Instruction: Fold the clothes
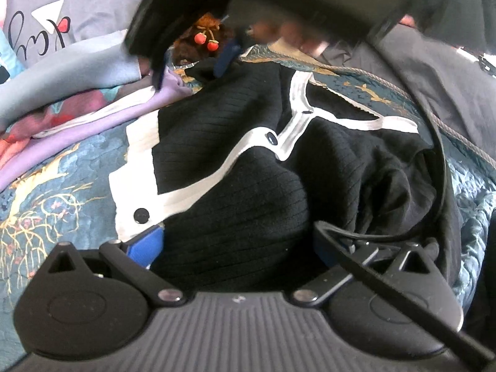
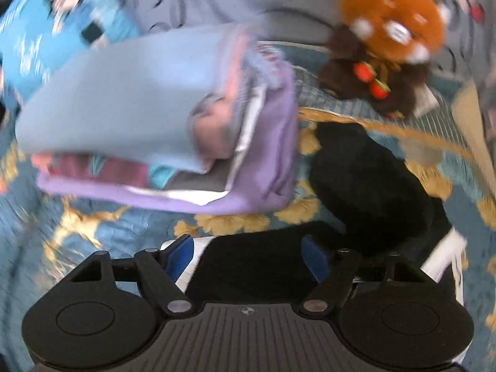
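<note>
Your black cardigan (image 1: 241, 167) with its white trim lies spread on the blue quilt (image 1: 46, 186), filling the middle of the left wrist view. Your left gripper (image 1: 238, 245) sits low over its near edge with jaws wide apart; the blue pad (image 1: 148, 245) at 8 o'clock rests by the white button band, the other pad is buried behind dark knit and a black cable (image 1: 440, 167), so I cannot tell whether anything is pinched. No clamp shows.

At 12 o'clock in that view your right gripper (image 1: 198, 62) hangs blurred above the far edge of the cardigan.

From the right wrist, your right gripper (image 2: 248, 257) stands well open, blue pads (image 2: 183, 257) either side of a black fold of the cardigan (image 2: 365, 179), not pressing it. The picture is smeared. At 10 o'clock sits the folded stack (image 2: 139, 124), light blue on lilac. At 1 o'clock lies a brown plush toy (image 2: 387, 40) with red cherries.
</note>
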A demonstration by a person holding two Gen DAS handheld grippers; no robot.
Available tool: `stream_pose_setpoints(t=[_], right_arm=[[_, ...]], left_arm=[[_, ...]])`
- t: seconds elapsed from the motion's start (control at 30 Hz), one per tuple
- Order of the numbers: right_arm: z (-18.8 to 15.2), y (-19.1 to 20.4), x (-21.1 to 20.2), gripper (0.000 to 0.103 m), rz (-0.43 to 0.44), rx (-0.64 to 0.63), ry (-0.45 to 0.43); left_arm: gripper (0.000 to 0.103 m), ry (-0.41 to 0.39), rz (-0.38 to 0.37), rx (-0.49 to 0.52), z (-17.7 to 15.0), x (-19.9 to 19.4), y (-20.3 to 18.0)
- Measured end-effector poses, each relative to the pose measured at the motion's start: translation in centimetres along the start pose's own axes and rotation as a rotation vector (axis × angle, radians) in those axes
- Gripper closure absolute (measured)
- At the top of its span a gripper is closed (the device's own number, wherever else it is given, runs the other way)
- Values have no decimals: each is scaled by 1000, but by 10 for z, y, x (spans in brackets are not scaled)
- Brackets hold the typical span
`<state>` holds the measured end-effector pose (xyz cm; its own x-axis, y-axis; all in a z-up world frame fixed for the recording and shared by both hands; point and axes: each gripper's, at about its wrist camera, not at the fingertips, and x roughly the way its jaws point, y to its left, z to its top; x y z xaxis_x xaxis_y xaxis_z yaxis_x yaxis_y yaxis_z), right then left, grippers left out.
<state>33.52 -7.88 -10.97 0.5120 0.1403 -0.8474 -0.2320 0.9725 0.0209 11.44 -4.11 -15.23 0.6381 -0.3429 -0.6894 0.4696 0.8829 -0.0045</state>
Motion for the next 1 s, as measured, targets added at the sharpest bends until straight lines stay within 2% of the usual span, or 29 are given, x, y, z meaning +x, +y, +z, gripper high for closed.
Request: stream_pose_setpoints(t=[0.17,0.2,0.27,0.33,0.4,0.43,0.5,0.57,0.7,0.83,1.0], right_arm=[[5,24,36,21,-155,-102,46],[3,25,41,18,-170,-103,37],[3,22,43,20,-164,-78,18],[3,17,44,33,-131,-31,14],[3,14,43,60,-70,4,3],[2,16,43,66,-53,-5,-2],[0,24,41,99,-47,-40,-8],[-1,28,39,98,-58,-47,-10],[-1,20,32,99,14,13,-39],[3,22,5,99,67,27,-130],[24,36,-43,99,135,16,-271]], left_arm=[[0,-27,11,-28,3,-13,9],[0,-36,16,-40,5,-16,13],[0,-54,4,-85,8,-22,24],[0,-57,-23,-138,9,-26,34],[0,-41,-48,-208,10,-27,46],[0,-32,-58,-245,9,-26,52],[0,-14,-73,-315,8,-24,63],[0,-3,-79,-377,7,-23,73],[0,3,-55,-411,7,-23,82],[0,1,-48,-409,6,-27,83],[0,-4,-46,-421,7,-26,83]])
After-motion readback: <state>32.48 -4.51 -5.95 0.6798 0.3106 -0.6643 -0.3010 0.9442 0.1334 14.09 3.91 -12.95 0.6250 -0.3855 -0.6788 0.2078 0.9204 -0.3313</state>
